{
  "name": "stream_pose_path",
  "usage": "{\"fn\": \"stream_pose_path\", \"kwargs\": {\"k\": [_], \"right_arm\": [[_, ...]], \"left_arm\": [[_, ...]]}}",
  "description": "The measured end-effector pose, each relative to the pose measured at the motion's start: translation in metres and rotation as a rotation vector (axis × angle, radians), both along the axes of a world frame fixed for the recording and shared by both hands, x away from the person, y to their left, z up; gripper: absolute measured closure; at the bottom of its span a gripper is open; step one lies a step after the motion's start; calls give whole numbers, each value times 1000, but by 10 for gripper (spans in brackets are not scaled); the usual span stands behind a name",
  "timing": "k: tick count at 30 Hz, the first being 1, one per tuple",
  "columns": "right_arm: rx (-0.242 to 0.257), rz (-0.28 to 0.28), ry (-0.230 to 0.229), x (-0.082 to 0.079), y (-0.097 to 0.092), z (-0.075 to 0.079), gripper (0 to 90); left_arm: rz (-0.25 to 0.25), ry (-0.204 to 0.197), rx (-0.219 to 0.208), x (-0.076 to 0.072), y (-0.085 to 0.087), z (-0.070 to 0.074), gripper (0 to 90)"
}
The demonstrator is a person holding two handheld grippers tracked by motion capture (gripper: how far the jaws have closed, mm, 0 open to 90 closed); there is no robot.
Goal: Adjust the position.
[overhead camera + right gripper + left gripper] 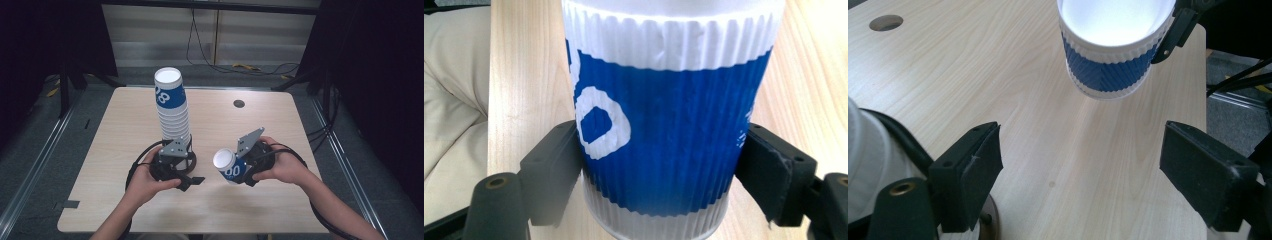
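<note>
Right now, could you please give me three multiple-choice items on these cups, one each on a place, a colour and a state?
1. Where does the cup stack stand?
A. beside the left gripper
B. on the floor
C. at the table's right edge

2. What colour is the band on the single cup?
A. red
B. blue
C. green

3. How is the right gripper?
A. open, nothing between its jaws
B. shut on the single cup
C. lying on the table

Key: 1 A, the stack rises just beyond it; 2 B, blue between white ends; 3 B, both jaws press its sides.
</note>
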State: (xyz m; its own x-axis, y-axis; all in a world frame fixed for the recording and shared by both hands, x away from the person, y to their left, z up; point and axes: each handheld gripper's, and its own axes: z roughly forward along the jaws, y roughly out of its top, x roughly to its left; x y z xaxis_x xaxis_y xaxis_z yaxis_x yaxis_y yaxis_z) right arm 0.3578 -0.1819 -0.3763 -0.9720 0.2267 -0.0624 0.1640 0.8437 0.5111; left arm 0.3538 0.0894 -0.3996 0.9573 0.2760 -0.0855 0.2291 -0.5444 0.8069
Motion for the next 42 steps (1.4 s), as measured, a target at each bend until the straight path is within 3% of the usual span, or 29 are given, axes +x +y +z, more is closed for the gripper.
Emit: {"fn": "stream_pose_path", "kwargs": {"k": [7, 10, 19, 36, 42], "right_arm": [[-48, 26, 9, -1, 2, -4, 218], [-75, 37, 16, -2, 4, -5, 218], [-104, 68, 38, -6, 12, -11, 218], [-101, 110, 50, -7, 21, -17, 216], [-84, 114, 47, -6, 21, -17, 216]], "left_arm": [[-15, 4, 13, 0, -7, -3, 163], [-21, 9, -1, -1, -11, -4, 162], [-44, 16, 5, -2, -22, -7, 161], [-71, 31, 5, -2, -40, -10, 156], [-79, 42, -20, -2, -44, -10, 159]]}}
